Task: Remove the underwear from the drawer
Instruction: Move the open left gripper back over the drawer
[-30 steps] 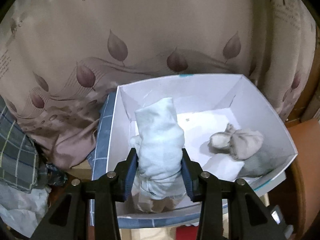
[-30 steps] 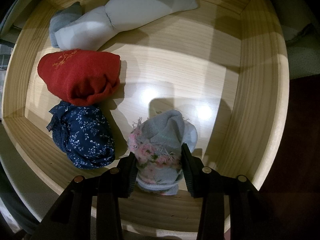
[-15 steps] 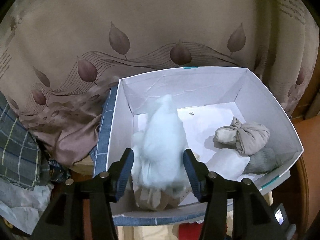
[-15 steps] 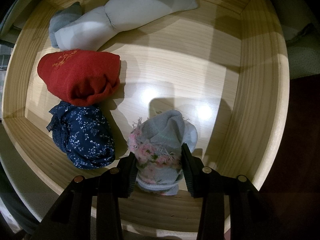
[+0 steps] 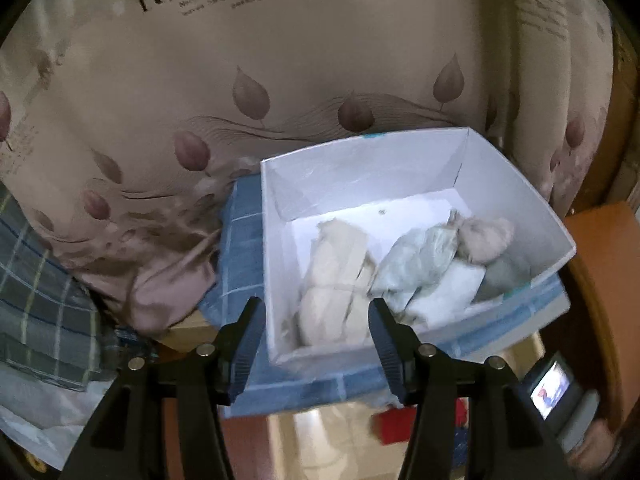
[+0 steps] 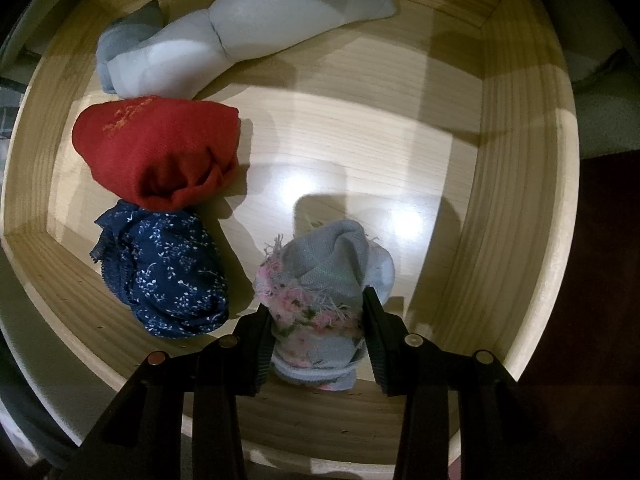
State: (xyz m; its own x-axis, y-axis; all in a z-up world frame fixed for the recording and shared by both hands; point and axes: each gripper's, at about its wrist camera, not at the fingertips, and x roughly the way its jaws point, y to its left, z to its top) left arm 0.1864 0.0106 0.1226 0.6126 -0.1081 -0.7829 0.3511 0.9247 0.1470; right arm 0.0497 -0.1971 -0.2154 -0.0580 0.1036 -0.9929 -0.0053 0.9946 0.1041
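Observation:
In the left wrist view my left gripper (image 5: pixel 316 320) is open and empty above the near edge of a white box (image 5: pixel 360 160). The pale blue rolled underwear (image 5: pixel 420 264) lies in the box beside a cream bundle (image 5: pixel 336 280), a beige knotted bundle (image 5: pixel 484 236) and a grey one (image 5: pixel 504 276). In the right wrist view my right gripper (image 6: pixel 316 316) is shut on a grey and pink floral bundle (image 6: pixel 324 280) in the wooden drawer (image 6: pixel 520 160). A red bundle (image 6: pixel 156 156), a navy floral bundle (image 6: pixel 168 276) and a pale grey roll (image 6: pixel 240 40) lie in the drawer.
The box sits on a blue checked cloth (image 5: pixel 240 240). A leaf-patterned curtain (image 5: pixel 280 60) hangs behind it. Plaid fabric (image 5: pixel 36 288) lies at the left. A small device with a lit screen (image 5: pixel 556 388) and an orange surface (image 5: pixel 604 280) are at the right.
My left gripper opened and let go of the pale blue underwear, which dropped into the box to the right. The left gripper pulled back. The right gripper has not moved.

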